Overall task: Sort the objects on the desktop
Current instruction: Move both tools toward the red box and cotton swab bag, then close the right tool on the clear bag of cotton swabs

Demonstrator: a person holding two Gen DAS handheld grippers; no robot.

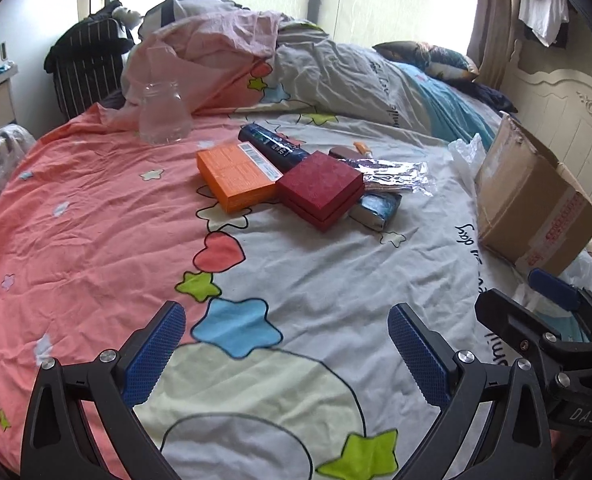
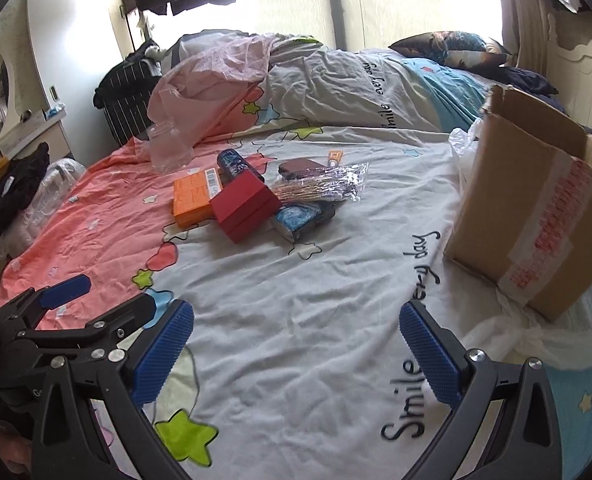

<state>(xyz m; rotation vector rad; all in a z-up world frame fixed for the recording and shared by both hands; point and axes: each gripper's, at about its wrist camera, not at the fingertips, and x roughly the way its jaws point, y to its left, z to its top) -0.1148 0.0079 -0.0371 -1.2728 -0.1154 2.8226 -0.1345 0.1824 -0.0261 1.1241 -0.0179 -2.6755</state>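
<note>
On the bed (image 1: 95, 208), spread with a quilt printed with stars and hearts, a cluster of small things lies toward 12 o'clock of both wrist views. Red box (image 1: 320, 190) at the centre of the cluster, tilted, its left edge resting on the orange box (image 1: 235, 178). Dark blue tube (image 1: 273, 146) behind these two, lying flat. Blue packet (image 1: 378, 208) at 3 o'clock of the red box, partly under it. Clear sleeve of sticks (image 1: 396, 178) across the packet's far side, with a brown case (image 1: 346, 154) and a small orange item (image 1: 362, 148) just behind; the last is too small to identify. Glass jar (image 1: 163, 114) upright at 10 o'clock of the cluster, well apart from it, against rumpled pink bedding. Cardboard box (image 2: 536, 216) at 3 o'clock, open-topped, standing on white plastic bags (image 2: 536, 336).

Left gripper (image 1: 285, 354) and right gripper (image 2: 296, 354) hover side by side over bare quilt at 6 o'clock, near to the viewer and well apart from the cluster. Both sets of jaws stand wide apart and hold nothing. Each gripper appears at the edge of the other's view.
</note>
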